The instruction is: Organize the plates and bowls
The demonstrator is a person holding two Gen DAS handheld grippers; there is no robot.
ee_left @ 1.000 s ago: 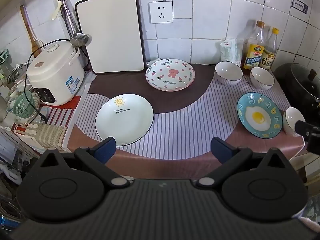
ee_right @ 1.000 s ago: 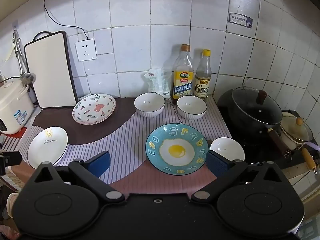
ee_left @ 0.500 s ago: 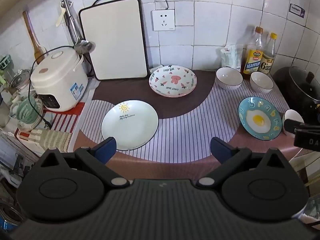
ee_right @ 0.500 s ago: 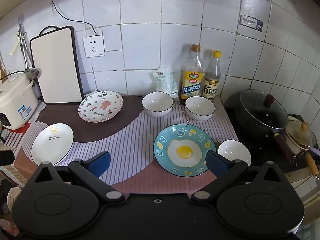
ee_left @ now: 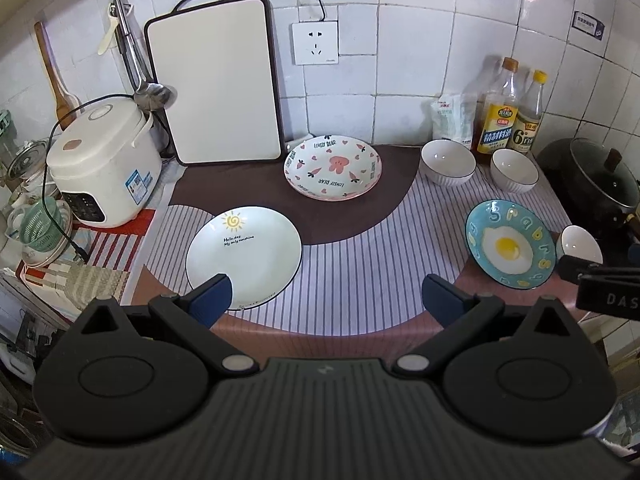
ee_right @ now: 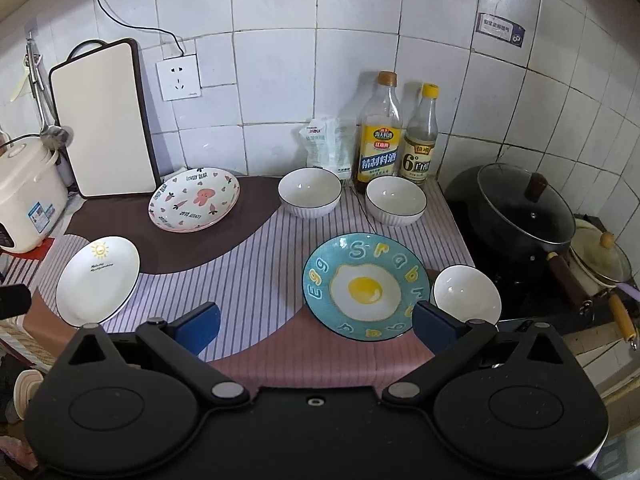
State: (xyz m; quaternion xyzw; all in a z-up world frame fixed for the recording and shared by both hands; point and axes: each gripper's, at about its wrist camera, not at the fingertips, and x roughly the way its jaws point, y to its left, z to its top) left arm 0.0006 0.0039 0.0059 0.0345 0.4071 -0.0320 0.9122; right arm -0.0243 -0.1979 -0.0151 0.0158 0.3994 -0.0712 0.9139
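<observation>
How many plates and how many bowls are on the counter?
Plates: 3: white sun plate, pink bear plate, blue egg plate.
Bowls: 3: two by the bottles, one beside the egg plate.
Total: 6

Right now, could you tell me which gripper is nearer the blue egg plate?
Right. The right gripper hovers open just in front of the blue egg plate; the left gripper hangs open further left, by the white sun plate.

1. Counter [ee_left: 352, 312] covered by a striped mat with a brown patch.
2. On it: sun plate [ee_left: 243, 257], bear plate [ee_left: 333, 167], egg plate [ee_left: 510, 244].
3. Two bowls [ee_right: 310, 193] [ee_right: 396, 201] at the back, one bowl [ee_right: 467, 295] touching the egg plate.
4. Rice cooker [ee_left: 102, 168], cutting board [ee_left: 218, 80], two bottles [ee_right: 379, 132] [ee_right: 420, 136] along the wall.
</observation>
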